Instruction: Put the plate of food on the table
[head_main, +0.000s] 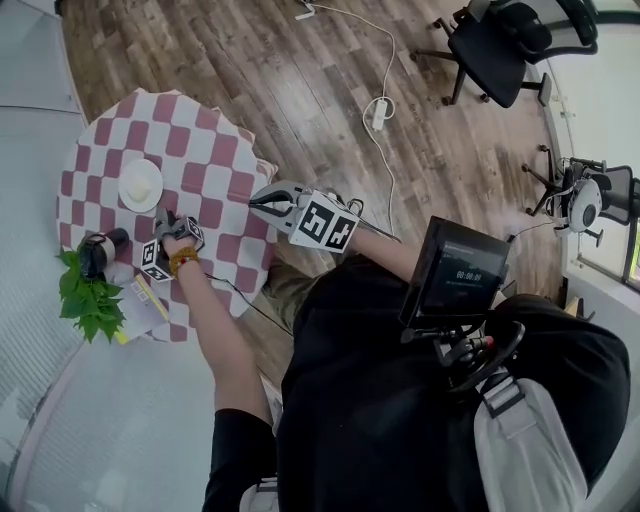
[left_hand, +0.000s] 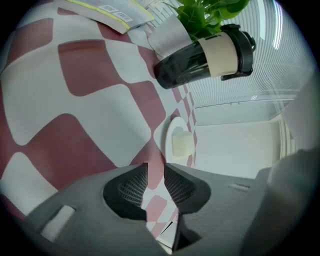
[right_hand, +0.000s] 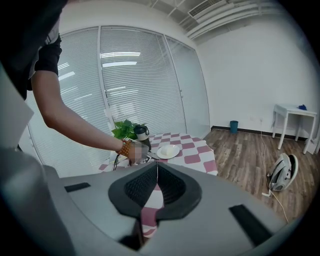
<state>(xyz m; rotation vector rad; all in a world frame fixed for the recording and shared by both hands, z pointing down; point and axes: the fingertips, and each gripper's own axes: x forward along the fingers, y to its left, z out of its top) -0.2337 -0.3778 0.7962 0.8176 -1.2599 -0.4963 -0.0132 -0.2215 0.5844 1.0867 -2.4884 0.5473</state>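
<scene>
A white plate (head_main: 140, 185) carrying a pale block of food (left_hand: 182, 144) rests on the round table's red-and-white checked cloth (head_main: 205, 150). My left gripper (head_main: 162, 216) hovers low over the cloth just short of the plate (left_hand: 172, 145). Its jaws stand a narrow gap apart with nothing between them (left_hand: 155, 172). My right gripper (head_main: 256, 201) hangs at the table's near-right edge, apart from the plate. In the right gripper view the plate (right_hand: 168, 151) lies ahead on the table, and the right gripper (right_hand: 157, 167) is shut and empty.
A black tumbler with a tan sleeve (head_main: 100, 250) lies beside a leafy green plant (head_main: 90, 295) and papers (head_main: 140, 300) at the table's left edge. On the wood floor run a cable with a power strip (head_main: 380, 112), and an office chair (head_main: 500, 45) stands farther off.
</scene>
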